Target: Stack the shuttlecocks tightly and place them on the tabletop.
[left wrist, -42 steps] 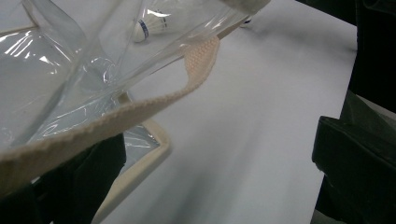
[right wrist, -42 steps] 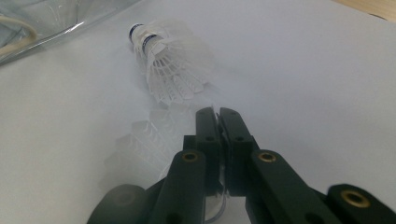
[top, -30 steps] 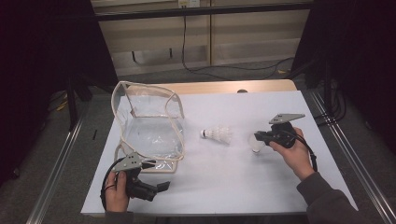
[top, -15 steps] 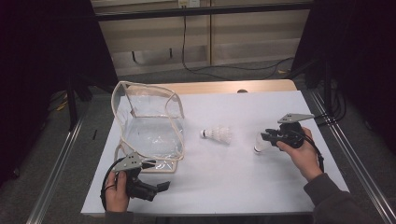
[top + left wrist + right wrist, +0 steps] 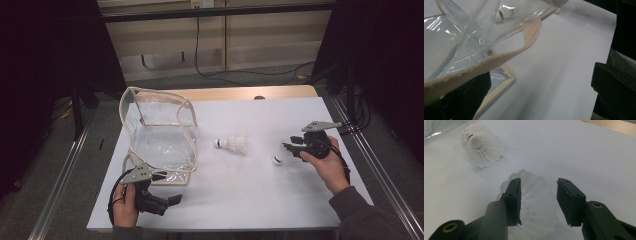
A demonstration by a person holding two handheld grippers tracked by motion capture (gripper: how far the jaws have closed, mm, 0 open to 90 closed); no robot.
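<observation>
On the white tabletop, your right claw has just been opening; its jaws stand apart w/ a shuttlecock lying between them, pads not pressing it. A 2nd shuttlecock lies near, between that one & the clear bag. Your left claw sits at the bag's front corner, strap across it; can't tell if it's clamped.

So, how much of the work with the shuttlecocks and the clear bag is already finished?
Little looks done: no shuttlecock shows inside the clear bag. In hand: the left gripper sits by the bag's strap, and the right gripper, jaws just opening, stands apart around one shuttlecock. Left: that one and the other shuttlecock, both lying on the table.
</observation>
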